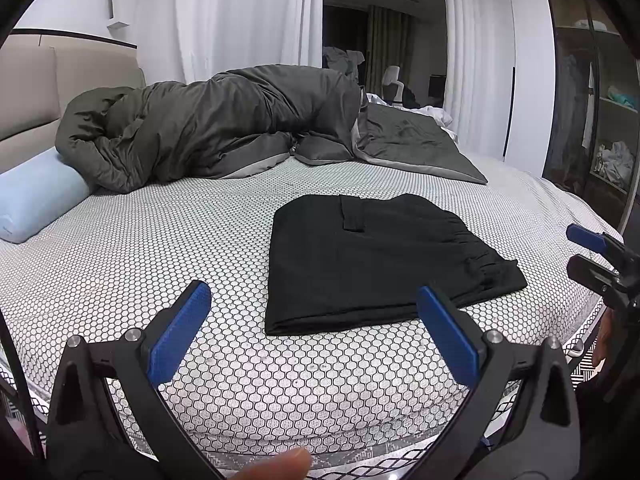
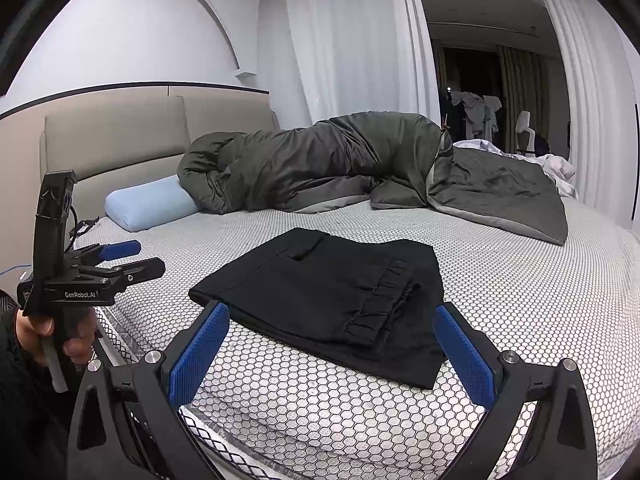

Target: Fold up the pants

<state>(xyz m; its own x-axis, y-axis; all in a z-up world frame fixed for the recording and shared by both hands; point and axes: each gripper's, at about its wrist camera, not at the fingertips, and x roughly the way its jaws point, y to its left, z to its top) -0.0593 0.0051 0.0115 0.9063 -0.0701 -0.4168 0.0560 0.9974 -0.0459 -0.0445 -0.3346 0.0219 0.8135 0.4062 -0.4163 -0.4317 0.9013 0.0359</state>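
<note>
Black pants (image 1: 372, 256) (image 2: 340, 296) lie folded into a flat rectangle on the honeycomb-patterned bed (image 1: 140, 264) (image 2: 520, 280), elastic waistband to the right. My left gripper (image 1: 314, 300) hovers open just short of the near edge of the pants, blue pads wide apart and holding nothing. It also shows at the left of the right wrist view as the left gripper (image 2: 148, 258), held in a hand. My right gripper (image 2: 332, 320) is open over the near corner of the pants, nothing between its fingers. The right gripper (image 1: 576, 248) peeks in at the right edge of the left wrist view.
A dark grey duvet (image 1: 224, 136) (image 2: 340, 164) is heaped along the far side of the bed. A light blue bolster pillow (image 1: 36, 196) (image 2: 152, 200) leans at the padded headboard (image 2: 120, 136). White curtains (image 2: 352, 40) and an open wardrobe (image 1: 600, 120) stand beyond.
</note>
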